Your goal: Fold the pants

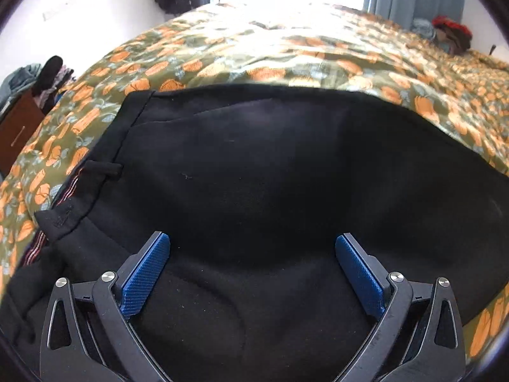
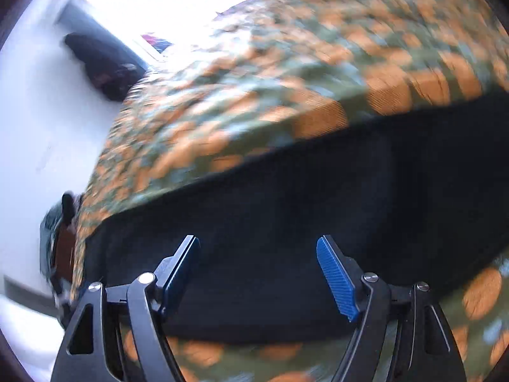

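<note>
Left wrist view: black pants lie spread on a bed covered by a green bedspread with orange flowers; the waistband, with a belt loop, lies at the left. The left gripper points down over the dark cloth, its blue-padded jaws wide apart with nothing clamped between them. A heap of clothes rests at the far right of the bed. Right wrist view, blurred: the right gripper hangs over the pants near their edge, jaws spread wide and empty, the flowered bedspread beyond.
</note>
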{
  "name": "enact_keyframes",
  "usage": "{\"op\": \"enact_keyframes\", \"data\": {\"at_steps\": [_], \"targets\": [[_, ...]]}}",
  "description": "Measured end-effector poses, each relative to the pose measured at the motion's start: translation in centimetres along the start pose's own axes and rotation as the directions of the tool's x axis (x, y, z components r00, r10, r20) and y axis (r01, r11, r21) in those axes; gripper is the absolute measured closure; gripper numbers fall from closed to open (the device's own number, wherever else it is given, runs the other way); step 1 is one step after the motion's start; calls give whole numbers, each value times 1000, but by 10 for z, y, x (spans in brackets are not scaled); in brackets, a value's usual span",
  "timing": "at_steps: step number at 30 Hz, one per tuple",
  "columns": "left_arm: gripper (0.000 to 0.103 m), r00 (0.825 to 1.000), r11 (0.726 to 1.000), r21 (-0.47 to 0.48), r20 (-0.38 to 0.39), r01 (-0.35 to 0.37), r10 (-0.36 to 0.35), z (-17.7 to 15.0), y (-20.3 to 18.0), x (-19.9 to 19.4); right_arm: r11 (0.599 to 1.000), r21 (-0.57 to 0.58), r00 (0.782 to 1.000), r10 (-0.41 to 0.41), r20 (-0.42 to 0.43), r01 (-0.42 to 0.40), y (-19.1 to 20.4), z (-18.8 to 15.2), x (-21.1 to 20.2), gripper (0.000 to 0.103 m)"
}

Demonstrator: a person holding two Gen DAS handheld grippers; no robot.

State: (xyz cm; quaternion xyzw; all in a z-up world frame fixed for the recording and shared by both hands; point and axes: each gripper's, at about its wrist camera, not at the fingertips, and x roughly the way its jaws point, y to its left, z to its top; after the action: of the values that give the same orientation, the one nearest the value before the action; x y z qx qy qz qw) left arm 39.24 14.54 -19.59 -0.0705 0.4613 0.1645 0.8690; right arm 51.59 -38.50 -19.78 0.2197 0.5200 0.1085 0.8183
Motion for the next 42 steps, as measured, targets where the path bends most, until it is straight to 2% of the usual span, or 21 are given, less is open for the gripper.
{"op": "enact_keyframes", "data": {"at_steps": [2, 5, 8, 9, 12, 13, 15, 17, 20, 21, 23, 25, 27, 29, 31, 34, 36, 37, 39, 41, 42], "targets": [[0, 1000, 1000, 2, 8, 0, 0, -1, 0, 0, 996, 87, 999, -31, 22, 29, -42, 15, 0, 35], [0, 1000, 1000, -2, 27, 6, -5, -5, -1, 0, 962, 272, 982, -85, 171, 36, -120, 13, -53, 39], [0, 999, 1000, -3, 42, 4, -4, -6, -1, 1, 875, 477, 924, -249, 289, 86, -189, -8, -118, 33], [0, 999, 1000, -4, 45, 4, -4, -6, -2, 1, 836, 547, 916, -249, 314, 40, -212, -19, -135, 29], [0, 999, 1000, -4, 51, 2, -2, -6, -2, 2, 786, 595, 936, -64, 346, -166, -246, -33, -137, 29], [0, 999, 1000, -3, 51, 0, 0, -6, -3, 2, 791, 588, 944, -41, 328, -170, -248, -32, -132, 29], [1, 999, 1000, -2, 49, -1, 1, -6, -2, 2, 822, 558, 960, -50, 276, -117, -243, -23, -118, 29], [0, 999, 1000, 1, 48, -6, 6, -5, -3, 2, 840, 536, 954, -83, 288, -89, -238, -11, -108, 30], [0, 999, 1000, 5, 46, -15, 15, -5, -4, 2, 869, 489, 938, -105, 330, -75, -224, 8, -107, 59], [0, 999, 1000, 6, 45, -16, 16, -5, -4, 2, 886, 463, 939, -137, 315, -26, -215, 14, -105, 85], [0, 999, 1000, 4, 43, -11, 11, -5, -3, 3, 929, 366, 934, -178, 311, 55, -189, 19, -114, 91], [0, 999, 1000, 3, 43, -10, 10, -5, -3, 3, 985, 169, 940, -84, 331, 28, -143, 13, -136, 92], [0, 999, 1000, 4, 42, -12, 12, -5, -2, 3, 998, -58, 946, 55, 319, -39, -92, -14, -170, 92], [0, 999, 1000, 5, 41, -17, 16, -4, -2, 4, 964, -257, 943, 151, 296, -73, -54, -57, -211, 92], [0, 999, 1000, 7, 37, -20, 20, -4, -3, 5, 932, -355, 949, 175, 262, -74, -42, -103, -244, 92], [0, 999, 999, 11, 17, -31, 30, -1, -5, 8, 949, -316, 966, 75, 249, 8, -78, -162, -272, 92], [0, 999, 999, 19, -4, -43, 43, 2, -7, 10, 970, -177, 963, -122, 242, 167, -127, -190, -272, 82], [0, 998, 998, 20, -17, -59, 59, 4, -8, 10, 961, -130, 950, -211, 229, 245, -141, -196, -269, 73], [0, 995, 996, 24, -45, -89, 90, 6, -10, 5, 897, -43, 884, -423, 200, 439, -167, -208, -263, 61], [1, 986, 988, 49, -74, -145, 148, 7, -13, -10, 885, 20, 862, -459, 214, 466, -175, -214, -274, 56], [1, 985, 987, 54, -78, -151, 155, 6, -13, -18, 876, 50, 846, -476, 240, 479, -174, -216, -279, 44]]}}
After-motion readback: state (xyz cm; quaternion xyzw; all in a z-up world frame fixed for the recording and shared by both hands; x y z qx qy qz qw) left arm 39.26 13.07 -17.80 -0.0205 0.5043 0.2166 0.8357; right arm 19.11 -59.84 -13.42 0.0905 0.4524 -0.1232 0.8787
